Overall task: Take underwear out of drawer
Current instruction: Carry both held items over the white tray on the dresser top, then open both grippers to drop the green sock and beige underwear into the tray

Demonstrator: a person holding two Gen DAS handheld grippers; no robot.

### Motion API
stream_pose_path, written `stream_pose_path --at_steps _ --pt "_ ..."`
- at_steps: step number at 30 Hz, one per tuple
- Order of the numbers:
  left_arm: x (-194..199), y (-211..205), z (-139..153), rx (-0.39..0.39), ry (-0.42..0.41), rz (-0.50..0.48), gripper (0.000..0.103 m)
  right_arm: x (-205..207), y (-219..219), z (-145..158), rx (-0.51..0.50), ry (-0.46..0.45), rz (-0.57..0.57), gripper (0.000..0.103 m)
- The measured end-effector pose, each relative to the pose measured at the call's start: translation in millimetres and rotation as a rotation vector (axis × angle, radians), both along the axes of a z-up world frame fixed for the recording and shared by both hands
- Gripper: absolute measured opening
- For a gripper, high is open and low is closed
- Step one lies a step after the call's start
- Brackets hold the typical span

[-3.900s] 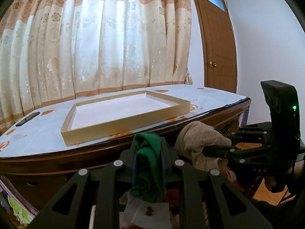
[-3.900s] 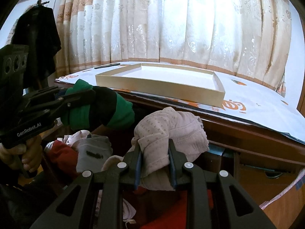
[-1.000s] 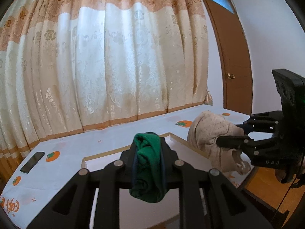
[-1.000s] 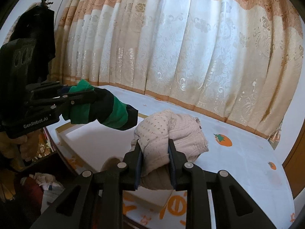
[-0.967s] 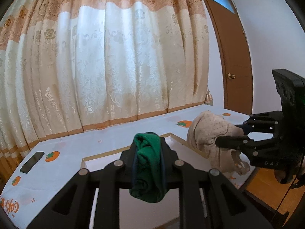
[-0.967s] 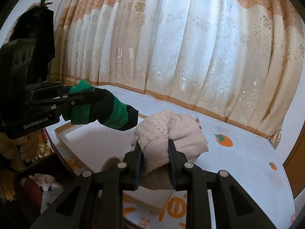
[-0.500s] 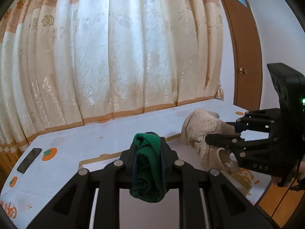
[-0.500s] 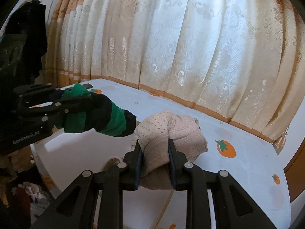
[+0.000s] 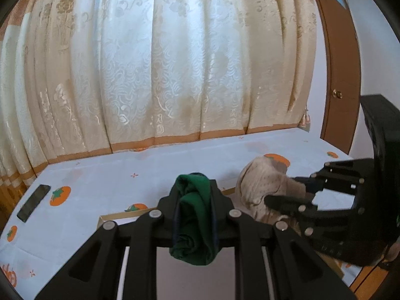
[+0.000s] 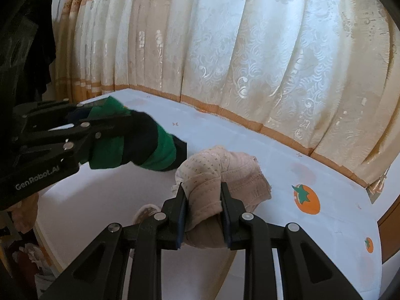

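My left gripper (image 9: 194,195) is shut on green and dark-striped underwear (image 9: 193,222), which hangs between its fingers above a shallow tray (image 9: 115,218). My right gripper (image 10: 203,195) is shut on beige dotted underwear (image 10: 220,175) and holds it over the same tray (image 10: 100,200). In the left wrist view the right gripper (image 9: 285,195) comes in from the right with the beige bundle (image 9: 260,187). In the right wrist view the left gripper (image 10: 130,122) reaches in from the left with the green bundle (image 10: 140,145). The drawer is not in view.
A white tablecloth with orange prints (image 9: 175,165) covers the table under the tray. A dark phone (image 9: 33,202) lies at its left end. Cream curtains (image 9: 162,62) hang behind the table and a brown door (image 9: 337,75) stands at the right. Loose clothes (image 10: 27,250) lie low left.
Both grippers have moved forward over the table with their bundles, further above the tray. The grips have not changed.
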State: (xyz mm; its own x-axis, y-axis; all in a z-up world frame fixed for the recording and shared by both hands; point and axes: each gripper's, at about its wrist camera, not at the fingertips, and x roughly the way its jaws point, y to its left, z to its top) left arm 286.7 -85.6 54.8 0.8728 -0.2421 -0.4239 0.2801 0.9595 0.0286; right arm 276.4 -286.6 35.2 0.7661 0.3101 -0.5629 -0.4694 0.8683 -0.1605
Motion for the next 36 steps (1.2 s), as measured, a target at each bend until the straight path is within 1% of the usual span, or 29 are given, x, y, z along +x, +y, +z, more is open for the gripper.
stream_pose_path --at_steps 5,9,12,14,17,19,22,24,25,26,27,28,29,30,31,32,33,34,36 --pt "13.7 -3.8 -1.6 -0.031 0.025 0.011 0.017 17.5 3.2 -7.3 -0.02 0.028 -0.012 0.026" --pt "21.5 -10.9 -8.1 -0.023 0.039 0.01 0.017 28.3 5.9 -11.6 -0.03 0.049 -0.017 0.026" --pt "25.1 -16.1 -18.0 -0.005 0.077 -0.005 0.017 31.1 7.7 -13.7 -0.043 0.071 -0.018 0.026" --pt "28.7 -18.3 -25.5 0.006 0.109 -0.01 0.017 32.0 9.4 -18.1 -0.078 0.082 -0.028 0.026" --pt "31.6 -14.9 -27.2 -0.018 0.134 -0.013 0.018 35.9 7.7 -23.6 -0.095 0.116 -0.05 0.026" --pt "32.7 -18.2 -29.4 -0.002 0.158 -0.035 0.019 35.8 5.6 -26.2 -0.093 0.137 -0.048 0.026" --pt "34.9 -23.0 -32.9 0.015 0.2 -0.05 0.025 36.1 4.8 -31.1 -0.107 0.173 -0.054 0.026" --pt "33.7 -25.7 -32.9 0.019 0.202 -0.067 0.031 36.0 3.3 -32.0 -0.104 0.181 -0.057 0.026" --pt "33.2 -29.4 -33.8 0.038 0.21 -0.077 0.035 35.8 1.9 -32.7 -0.1 0.192 -0.059 0.026" --pt "32.5 -31.0 -34.4 0.049 0.212 -0.075 0.044 36.1 1.4 -33.4 -0.097 0.207 -0.06 0.026" --pt "31.1 -32.2 -34.4 0.05 0.21 -0.079 0.05 35.3 0.4 -33.5 -0.093 0.214 -0.064 0.027" --pt "29.6 -31.7 -34.0 0.047 0.208 -0.084 0.052 34.1 -1.4 -33.2 -0.089 0.212 -0.068 0.029" --pt "28.7 -31.7 -33.7 0.046 0.207 -0.085 0.056 33.5 -2.4 -33.2 -0.087 0.214 -0.07 0.031" --pt "28.0 -31.5 -34.0 0.046 0.209 -0.081 0.063 33.8 -4.6 -34.0 -0.08 0.226 -0.072 0.035" --pt "26.7 -30.0 -33.8 0.044 0.208 -0.081 0.065 33.3 -5.6 -34.1 -0.071 0.232 -0.075 0.041" --pt "24.8 -27.9 -33.3 0.036 0.206 -0.084 0.065 32.6 -8.8 -34.2 -0.056 0.237 -0.083 0.045" --pt "23.6 -26.4 -32.7 0.031 0.204 -0.085 0.065 31.6 -11.2 -33.8 -0.047 0.239 -0.092 0.051" --pt "22.2 -24.4 -32.4 0.025 0.202 -0.082 0.065 29.7 -14.1 -33.3 -0.036 0.238 -0.099 0.055" --pt "19.8 -20.8 -31.2 0.003 0.202 -0.086 0.065 25.5 -18.7 -32.0 -0.013 0.235 -0.1 0.055"
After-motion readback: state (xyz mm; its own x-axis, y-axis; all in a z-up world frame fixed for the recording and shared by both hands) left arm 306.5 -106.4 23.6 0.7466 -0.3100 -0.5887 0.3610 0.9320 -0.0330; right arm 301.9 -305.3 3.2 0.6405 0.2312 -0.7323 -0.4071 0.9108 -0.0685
